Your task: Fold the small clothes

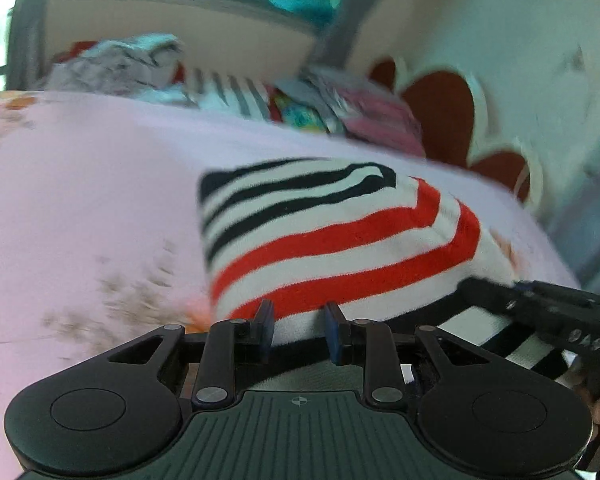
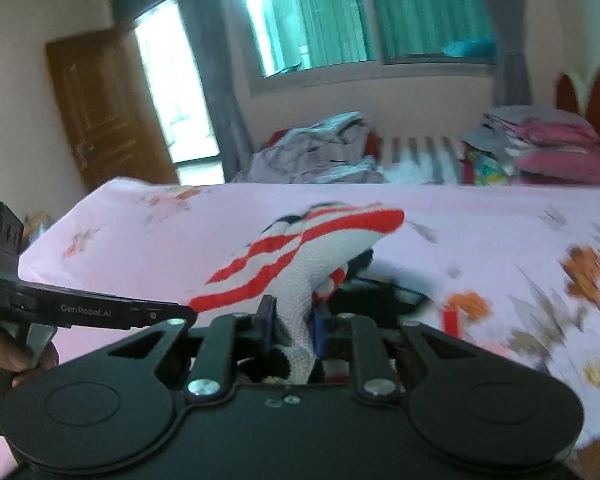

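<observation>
A small striped garment [image 1: 332, 236], white with red and black stripes, lies partly folded on the pink floral bedsheet [image 1: 80, 200]. My left gripper [image 1: 298, 326] is at its near edge with the cloth between its blue pads. My right gripper [image 2: 294, 322] is shut on a bunched part of the same garment [image 2: 300, 252] and holds it lifted above the sheet [image 2: 180, 224]. The right gripper also shows in the left wrist view [image 1: 540, 312], at the garment's right edge. The left gripper's body shows in the right wrist view [image 2: 88, 310], at left.
A heap of unfolded clothes [image 2: 320, 148] and a stack of folded pink and grey clothes [image 2: 548, 148] lie at the far side of the bed. A headboard with red heart cutouts [image 1: 440, 116] stands to the right. A wooden door [image 2: 104, 112] and windows are behind.
</observation>
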Tool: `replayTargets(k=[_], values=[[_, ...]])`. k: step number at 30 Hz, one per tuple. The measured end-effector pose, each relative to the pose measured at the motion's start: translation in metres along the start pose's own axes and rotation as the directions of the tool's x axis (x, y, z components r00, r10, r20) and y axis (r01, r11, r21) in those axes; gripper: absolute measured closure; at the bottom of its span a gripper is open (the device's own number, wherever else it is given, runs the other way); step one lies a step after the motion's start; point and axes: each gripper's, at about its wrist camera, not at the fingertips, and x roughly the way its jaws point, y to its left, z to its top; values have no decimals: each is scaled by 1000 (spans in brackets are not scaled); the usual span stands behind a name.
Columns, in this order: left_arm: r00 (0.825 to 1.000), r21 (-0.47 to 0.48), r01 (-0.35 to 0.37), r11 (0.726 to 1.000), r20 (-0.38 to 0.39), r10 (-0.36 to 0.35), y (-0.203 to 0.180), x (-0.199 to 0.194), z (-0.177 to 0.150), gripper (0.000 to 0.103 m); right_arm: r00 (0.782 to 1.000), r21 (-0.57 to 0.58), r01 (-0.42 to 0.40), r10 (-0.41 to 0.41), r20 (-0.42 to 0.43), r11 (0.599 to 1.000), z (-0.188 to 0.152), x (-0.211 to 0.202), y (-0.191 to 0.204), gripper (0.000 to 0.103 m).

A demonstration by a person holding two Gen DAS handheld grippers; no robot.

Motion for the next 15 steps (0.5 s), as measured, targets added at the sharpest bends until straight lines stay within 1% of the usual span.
replayTargets(k=[1, 2, 3, 4, 5, 6, 8, 10, 11, 13, 15], values=[[999, 30, -3, 1000, -44, 5, -8, 11, -2, 77, 999, 22, 27, -26, -45, 999, -12, 6, -14, 85], [996, 62, -8, 998, -91, 13, -15, 22, -4, 77, 990, 55, 76, -69, -121, 996, -27, 18, -29, 85], [995, 104, -23, 994, -97, 33, -24, 29, -7, 77, 981, 72, 97, -83, -173, 993, -35, 25, -38, 85], [993, 150, -63, 987, -91, 78, -34, 32, -7, 77, 984, 94, 76, -59, -168, 993, -39, 26, -43, 85], [990, 184, -89, 979, -94, 107, -41, 33, -5, 76, 984, 100, 73, -55, -172, 992, -34, 25, -44, 84], [987, 205, -105, 973, -96, 127, -46, 33, -3, 76, 983, 100, 78, -60, -175, 992, -29, 25, -43, 81], [987, 210, -106, 972, -100, 129, -48, 33, 0, 76, 987, 135, 77, -56, -152, 988, -19, 24, -47, 76], [989, 185, -90, 979, -99, 110, -43, 28, 4, 76, 989, 223, 66, -35, -141, 973, -13, 28, -61, 66], [992, 167, -79, 983, -87, 94, -39, 24, 6, 76, 991, 282, 63, -26, -134, 957, -11, 30, -73, 65], [996, 146, -65, 987, -58, 74, -34, 20, 7, 76, 992, 358, 51, -6, -127, 932, -6, 40, -92, 65], [996, 144, -73, 987, -49, 81, -31, 21, 10, 76, 991, 389, 46, 8, -137, 920, -2, 51, -101, 70]])
